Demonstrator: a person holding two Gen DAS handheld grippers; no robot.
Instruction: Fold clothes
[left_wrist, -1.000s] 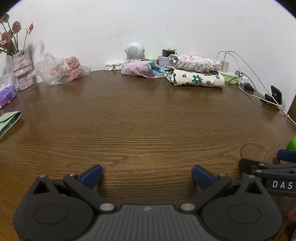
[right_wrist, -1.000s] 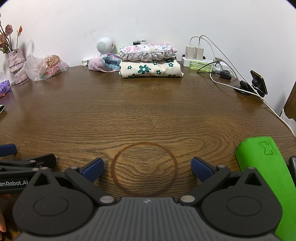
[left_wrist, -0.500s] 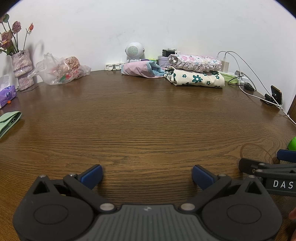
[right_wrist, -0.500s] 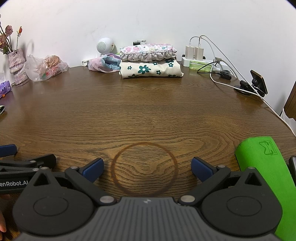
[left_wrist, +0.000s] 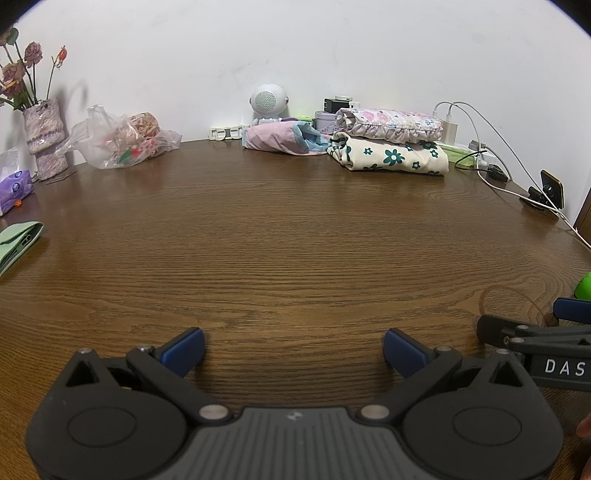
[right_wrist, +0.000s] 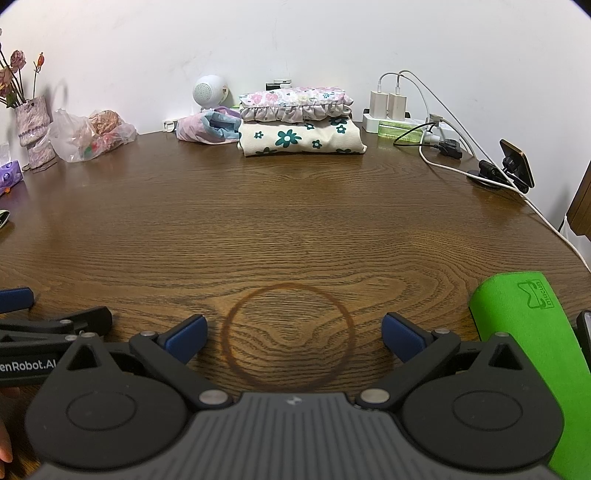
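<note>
Two folded garments are stacked at the far side of the brown wooden table (left_wrist: 295, 236): a cream one with teal flowers (left_wrist: 391, 157) (right_wrist: 301, 138) below and a pink floral ruffled one (left_wrist: 389, 120) (right_wrist: 295, 101) on top. A crumpled pink and blue garment (left_wrist: 284, 138) (right_wrist: 208, 127) lies to their left. My left gripper (left_wrist: 293, 350) is open and empty, low over the near table edge. My right gripper (right_wrist: 293, 338) is open and empty beside it, over a ring stain (right_wrist: 288, 338).
A plastic bag (left_wrist: 118, 142), a vase of flowers (left_wrist: 42, 136) and a white speaker (left_wrist: 267, 101) stand at the back left. Chargers and cables (right_wrist: 424, 122) and a phone on a stand (right_wrist: 515, 166) are at the back right. A green pad (right_wrist: 524, 343) lies near right.
</note>
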